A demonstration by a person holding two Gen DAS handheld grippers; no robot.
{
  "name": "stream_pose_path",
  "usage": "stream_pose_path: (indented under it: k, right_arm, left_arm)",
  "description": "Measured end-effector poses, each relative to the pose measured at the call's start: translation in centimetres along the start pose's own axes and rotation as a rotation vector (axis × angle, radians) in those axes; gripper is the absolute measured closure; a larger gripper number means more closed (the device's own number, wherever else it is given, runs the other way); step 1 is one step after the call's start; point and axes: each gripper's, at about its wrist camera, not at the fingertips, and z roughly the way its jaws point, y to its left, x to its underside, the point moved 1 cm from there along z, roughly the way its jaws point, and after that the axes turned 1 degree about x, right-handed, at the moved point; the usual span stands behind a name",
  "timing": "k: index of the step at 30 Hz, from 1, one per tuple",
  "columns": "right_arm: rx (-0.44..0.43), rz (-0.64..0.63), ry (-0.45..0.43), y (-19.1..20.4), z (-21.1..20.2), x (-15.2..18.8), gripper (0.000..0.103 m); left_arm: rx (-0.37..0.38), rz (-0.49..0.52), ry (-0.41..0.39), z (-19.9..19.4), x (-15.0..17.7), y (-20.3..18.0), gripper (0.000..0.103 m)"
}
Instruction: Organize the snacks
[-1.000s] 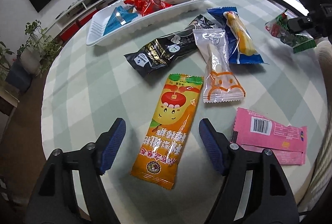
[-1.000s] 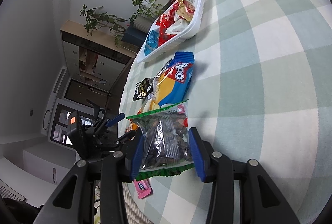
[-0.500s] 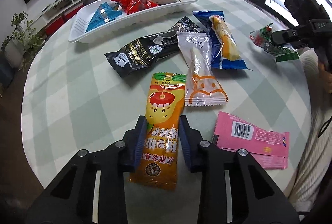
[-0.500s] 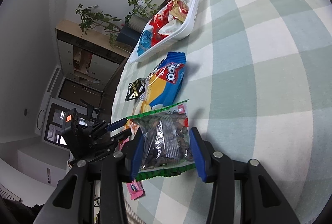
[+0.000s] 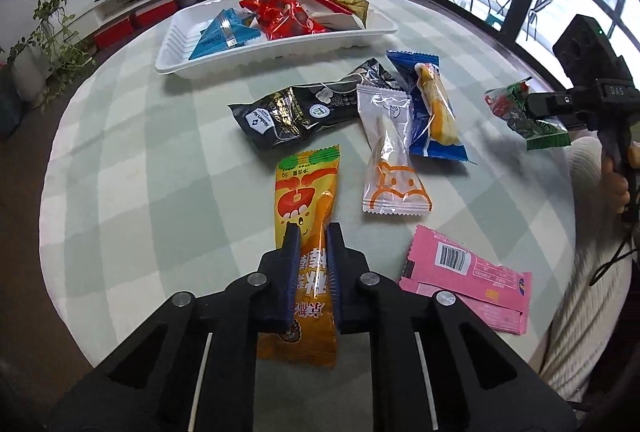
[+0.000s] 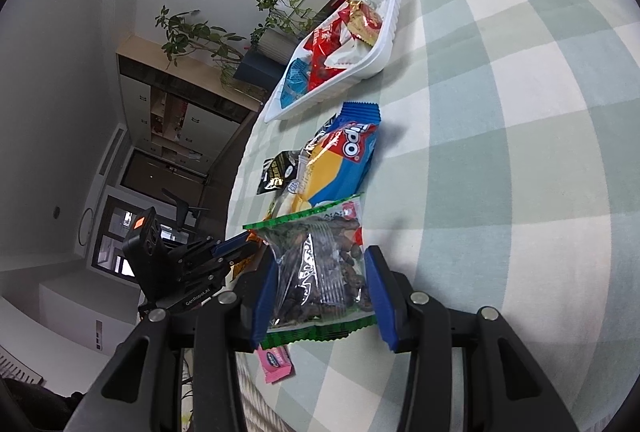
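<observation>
My left gripper is shut on the orange snack packet, pinching its middle as it lies on the checked tablecloth. My right gripper is shut on a green-edged clear bag of dark snacks and holds it above the table; the bag also shows in the left wrist view at the right. A white tray at the far side holds a blue triangular packet, a red packet and a gold one. The tray also shows in the right wrist view.
Loose on the cloth lie a black packet, a clear white packet, a blue packet with a yellow stick and pink packets. The round table's edge runs close at left and front.
My left gripper went from wide open around the orange packet to shut on it. My right gripper kept its hold on the green-edged bag and shifted slightly.
</observation>
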Motion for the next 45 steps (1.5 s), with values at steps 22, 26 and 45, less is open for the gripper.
stream_pose_path:
  k: [22, 26, 45]
  right_arm:
    - [-0.001, -0.011, 0.014, 0.7, 1.0, 0.2, 0.056]
    - [-0.007, -0.001, 0.016, 0.5, 1.1, 0.1, 0.056]
    - [-0.008, 0.032, 0.006, -0.6, 0.5, 0.3, 0.055]
  left_arm:
    - [-0.121, -0.020, -0.013, -0.2, 0.1, 1.5, 0.089]
    - [-0.122, -0.038, -0.011, -0.3, 0.0, 2.1, 0.069]
    - [-0.102, -0.110, 0.053, 2.4, 0.3, 2.6, 0.033]
